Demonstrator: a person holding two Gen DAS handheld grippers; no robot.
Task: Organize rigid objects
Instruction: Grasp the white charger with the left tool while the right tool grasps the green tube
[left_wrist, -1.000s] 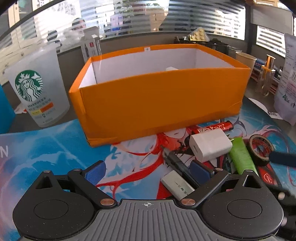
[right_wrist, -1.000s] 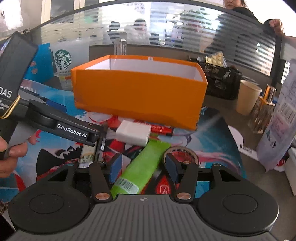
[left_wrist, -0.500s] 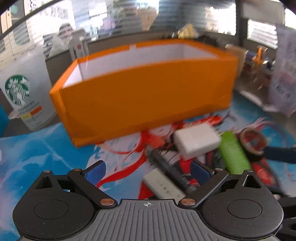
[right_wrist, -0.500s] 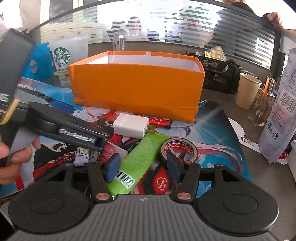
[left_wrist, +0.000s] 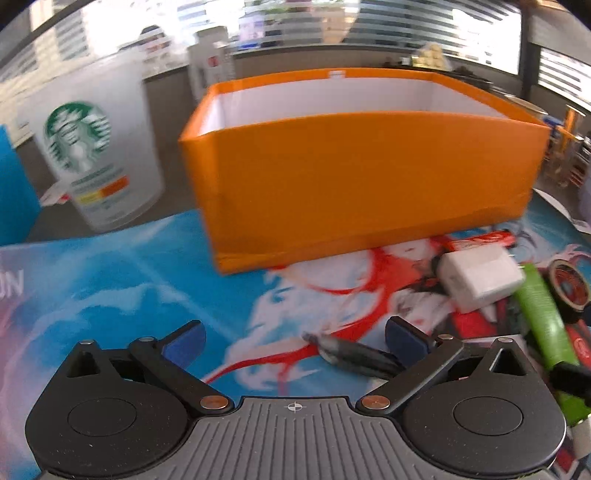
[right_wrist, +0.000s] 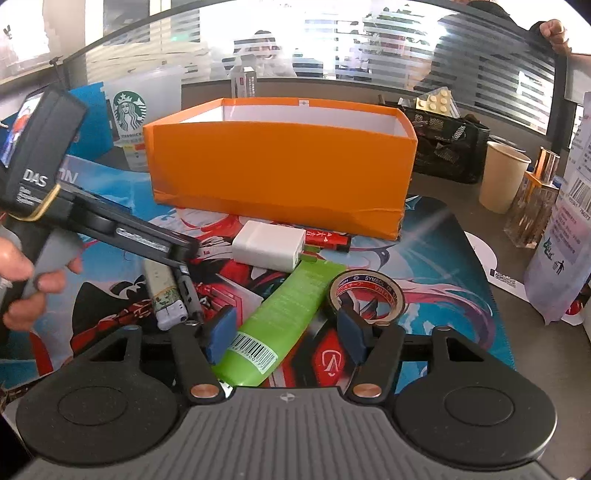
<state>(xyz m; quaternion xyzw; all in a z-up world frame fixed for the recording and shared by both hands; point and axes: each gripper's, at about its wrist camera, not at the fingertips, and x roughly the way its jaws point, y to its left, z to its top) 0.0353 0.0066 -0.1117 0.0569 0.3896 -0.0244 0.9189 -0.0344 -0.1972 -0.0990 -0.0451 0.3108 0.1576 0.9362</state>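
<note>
On the mat (right_wrist: 461, 295), before the box (right_wrist: 280, 177), both grippers are gaping empty: right gripper (right_wrist: 286, 332) straddling the tube (right_wrist: 284, 314), left gripper (left_wrist: 295, 338) over the pen (left_wrist: 354, 354).

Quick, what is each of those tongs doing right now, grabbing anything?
Left tongs: open, holding nothing; a dark pen lies by the right fingertip.
Right tongs: open, holding nothing; the green tube lies between the fingertips.

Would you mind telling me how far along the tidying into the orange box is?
Early. Both grippers, left and right, are open and hold nothing. The white charger, green tube, tape roll and pen lie outside the orange box, whose floor is hidden.
</note>
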